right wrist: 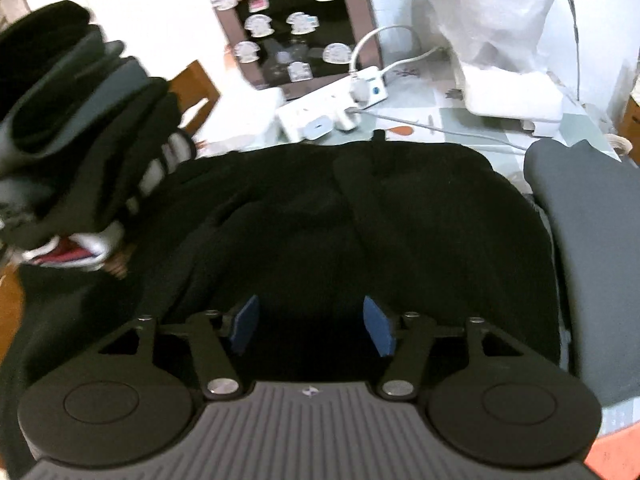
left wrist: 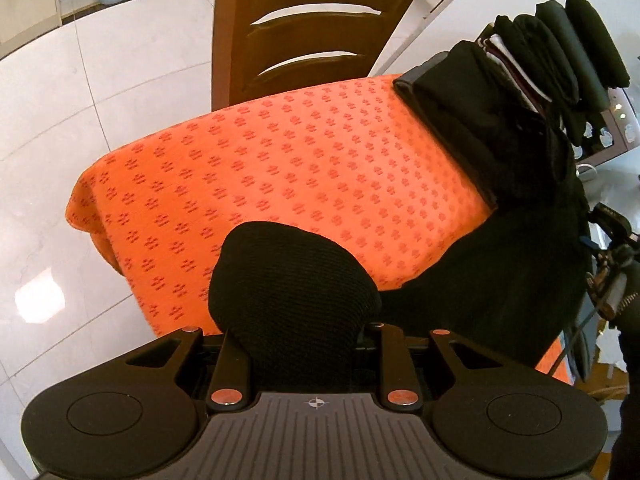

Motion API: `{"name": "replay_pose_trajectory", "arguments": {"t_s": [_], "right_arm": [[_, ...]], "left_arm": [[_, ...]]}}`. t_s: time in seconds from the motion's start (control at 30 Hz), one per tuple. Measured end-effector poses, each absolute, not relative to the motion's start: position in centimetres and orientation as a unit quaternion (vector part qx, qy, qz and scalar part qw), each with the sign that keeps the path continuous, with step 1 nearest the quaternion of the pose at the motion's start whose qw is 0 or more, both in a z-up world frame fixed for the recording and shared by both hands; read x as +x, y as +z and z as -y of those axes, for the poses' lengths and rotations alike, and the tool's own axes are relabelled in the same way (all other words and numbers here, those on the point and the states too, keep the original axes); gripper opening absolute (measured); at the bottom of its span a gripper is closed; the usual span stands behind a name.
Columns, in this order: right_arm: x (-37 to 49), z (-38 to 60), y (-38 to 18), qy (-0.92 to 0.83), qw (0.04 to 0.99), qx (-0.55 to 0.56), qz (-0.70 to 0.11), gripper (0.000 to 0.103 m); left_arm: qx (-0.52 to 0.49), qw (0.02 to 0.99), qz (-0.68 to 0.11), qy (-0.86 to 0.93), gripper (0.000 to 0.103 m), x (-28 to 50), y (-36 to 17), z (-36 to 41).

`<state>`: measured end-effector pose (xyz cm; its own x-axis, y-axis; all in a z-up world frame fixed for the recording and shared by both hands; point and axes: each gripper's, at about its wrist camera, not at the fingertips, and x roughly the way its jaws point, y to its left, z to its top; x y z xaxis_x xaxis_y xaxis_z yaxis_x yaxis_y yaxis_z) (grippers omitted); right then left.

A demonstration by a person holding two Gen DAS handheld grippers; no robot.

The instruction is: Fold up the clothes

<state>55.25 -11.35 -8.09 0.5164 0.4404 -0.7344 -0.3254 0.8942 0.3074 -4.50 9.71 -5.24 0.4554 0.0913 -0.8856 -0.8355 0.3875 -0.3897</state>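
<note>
A black knit garment (left wrist: pixel 500 280) lies across the right side of the table with the orange patterned cloth (left wrist: pixel 280 160). My left gripper (left wrist: pixel 296 320) is shut on a bunched fold of that garment (left wrist: pixel 292 272), which bulges up and hides the fingertips. In the right wrist view the same black garment (right wrist: pixel 360 220) spreads out below my right gripper (right wrist: pixel 310 324). Its jaws stand open, both blue pads (right wrist: pixel 378 328) are bare, and only the dark cloth lies under the gap.
A leaning stack of folded dark clothes (left wrist: pixel 540 68) (right wrist: pixel 80 120) stands beside the garment. A grey garment (right wrist: pixel 592 240) lies to its right. Behind are a white power strip with cables (right wrist: pixel 332 108), a stickered box (right wrist: pixel 288 28) and a white bag (right wrist: pixel 500 20). A wooden chair (left wrist: pixel 312 28) stands at the far edge.
</note>
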Motion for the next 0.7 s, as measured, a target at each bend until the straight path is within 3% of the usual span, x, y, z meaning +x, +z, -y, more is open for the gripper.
{"name": "replay_pose_trajectory", "arguments": {"t_s": [0.23,0.27,0.33,0.4,0.7], "right_arm": [[58.5,10.5,-10.0,0.234,0.863,0.057,-0.445,0.072],[58.8,10.5,-10.1,0.241,0.860,0.058,-0.445,0.069],[59.1,10.6,-10.1,0.253,0.857,0.064,-0.444,0.053],[59.1,11.0,-9.7,0.261,0.857,0.072,-0.438,0.017],[55.6,17.6,-3.3,0.286,0.865,0.166,-0.377,0.015]], "left_arm": [[-0.444,0.721,-0.417,0.331,0.029,-2.2,-5.1,-9.5],[-0.443,0.721,-0.417,0.332,0.029,-2.0,-5.1,-9.4],[-0.440,0.723,-0.415,0.335,0.029,-1.6,-4.9,-9.4],[-0.437,0.726,-0.409,0.339,0.028,-1.4,-4.6,-9.4],[-0.428,0.754,-0.341,0.363,0.025,-1.3,-1.3,-12.1]]}}
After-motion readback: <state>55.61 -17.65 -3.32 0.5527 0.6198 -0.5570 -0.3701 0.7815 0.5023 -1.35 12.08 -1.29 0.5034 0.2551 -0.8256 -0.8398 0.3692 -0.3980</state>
